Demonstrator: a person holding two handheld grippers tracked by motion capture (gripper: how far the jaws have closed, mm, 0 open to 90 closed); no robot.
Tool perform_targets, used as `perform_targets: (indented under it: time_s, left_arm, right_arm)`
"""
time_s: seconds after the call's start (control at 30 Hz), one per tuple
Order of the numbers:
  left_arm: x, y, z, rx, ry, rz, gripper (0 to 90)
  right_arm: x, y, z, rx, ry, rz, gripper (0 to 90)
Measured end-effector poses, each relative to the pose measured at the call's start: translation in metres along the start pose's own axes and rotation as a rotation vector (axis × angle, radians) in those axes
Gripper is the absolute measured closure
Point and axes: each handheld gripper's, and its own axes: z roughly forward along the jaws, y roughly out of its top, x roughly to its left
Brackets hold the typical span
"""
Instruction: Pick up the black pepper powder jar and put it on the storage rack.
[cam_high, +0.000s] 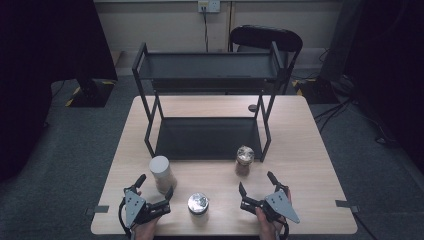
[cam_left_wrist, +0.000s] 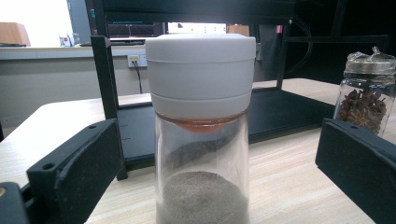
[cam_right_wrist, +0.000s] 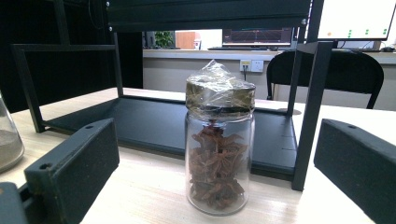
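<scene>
Left gripper (cam_high: 154, 186) at lower left of the high view, held in a hand (cam_high: 146, 229), jaws spread wide, tilted up and right. Right gripper (cam_high: 256, 183) at lower right, jaws likewise apart, gripped by a hand (cam_high: 265, 222).

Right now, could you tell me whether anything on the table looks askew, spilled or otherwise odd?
Nothing is spilled or tipped: all three jars stand upright. One oddity: the star anise jar has crinkled plastic film wrapped over its lid, bunched to a peak on top. The white-capped jar of grey powder looks intact, and the two-tier rack is bare.
</scene>
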Motion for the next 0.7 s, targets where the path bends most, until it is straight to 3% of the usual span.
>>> perform_targets:
  time_s: [0.7]
  left_arm:
    - [-0.0002,0.0043,0.0024,0.024,-0.002,0.004,0.0]
  right_arm:
    - [0.0015,-0.0001,-0.0001,-0.001,-0.008,-0.001,0.0]
